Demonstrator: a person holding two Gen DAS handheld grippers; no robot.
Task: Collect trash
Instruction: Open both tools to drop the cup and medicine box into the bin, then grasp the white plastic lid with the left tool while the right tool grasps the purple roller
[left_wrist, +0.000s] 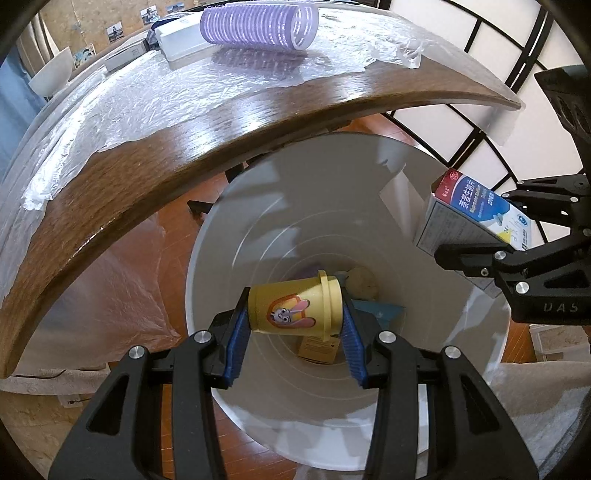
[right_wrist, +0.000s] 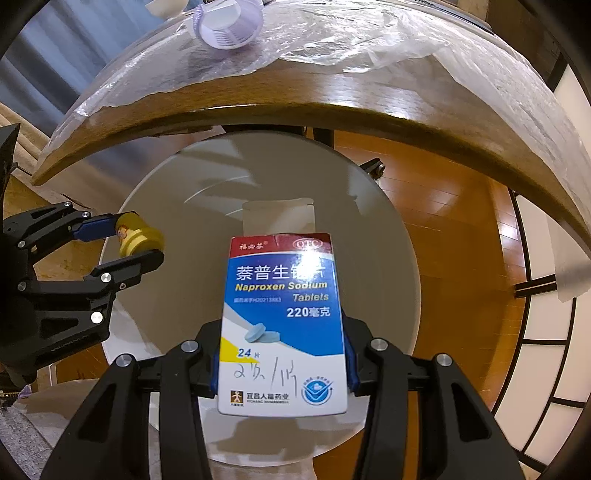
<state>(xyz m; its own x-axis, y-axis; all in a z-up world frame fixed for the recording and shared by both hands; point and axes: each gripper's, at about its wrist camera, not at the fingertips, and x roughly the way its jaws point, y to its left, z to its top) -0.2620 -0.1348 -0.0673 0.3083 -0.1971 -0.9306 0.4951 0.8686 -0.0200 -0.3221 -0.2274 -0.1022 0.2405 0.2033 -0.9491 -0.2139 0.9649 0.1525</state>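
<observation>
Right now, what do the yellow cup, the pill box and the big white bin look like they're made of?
Yellow cup: probably matte plastic, with a moulded lid rim and a printed cartoon rabbit. Pill box: glossy printed cardboard, with folded edges and pen writing on it. White bin: likely smooth plastic, with soft highlights and faint rings inside.

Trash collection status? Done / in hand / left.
Done: a few scraps already lie at the bottom of the white bin. In hand: the left gripper clamps a yellow cup over the bin, and the right gripper holds a tablet box above it. Left: release both; a purple roller sits on the table.
</observation>
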